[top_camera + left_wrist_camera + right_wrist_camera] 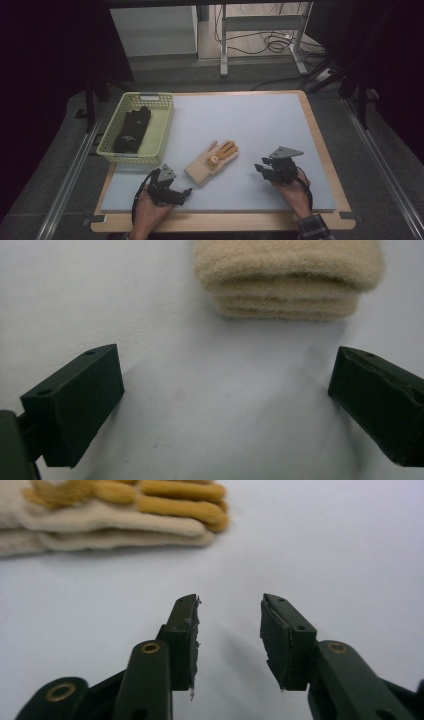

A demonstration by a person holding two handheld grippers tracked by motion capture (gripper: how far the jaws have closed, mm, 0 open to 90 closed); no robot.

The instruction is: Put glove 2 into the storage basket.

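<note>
The glove (pixel 212 162) lies flat near the middle of the bench (pixel 260 120), on the pale mat, between the two hands. Its long axis runs on a diagonal in the high view: cuff at the near left, fingers pointing away and to the right. The body is cream, the fingers a yellow-orange, and a small round patch sits on the upper side.

Left tongs (pixel 186 192) rest low at the near left edge of the mat, just short of the cuff. In the left gripper view the jaws stand wide apart with bare mat between them, and the cream cuff (pixel 287 277) lies straight ahead, folded layers showing, not touched by either jaw.

Right tongs (pixel 260 169) sit out to the right of the glove, clear of it, aimed leftward toward the fingers. In the right gripper view the jaws are partly spread, nothing between them but mat, and the glove's fingers (pixel 165 502) lie ahead and to the left, well apart from the tips.

Over at the far left corner stands a yellow basket (pixel 162 127) with a black glove (pixel 132 131) lying lengthwise inside it.
</note>
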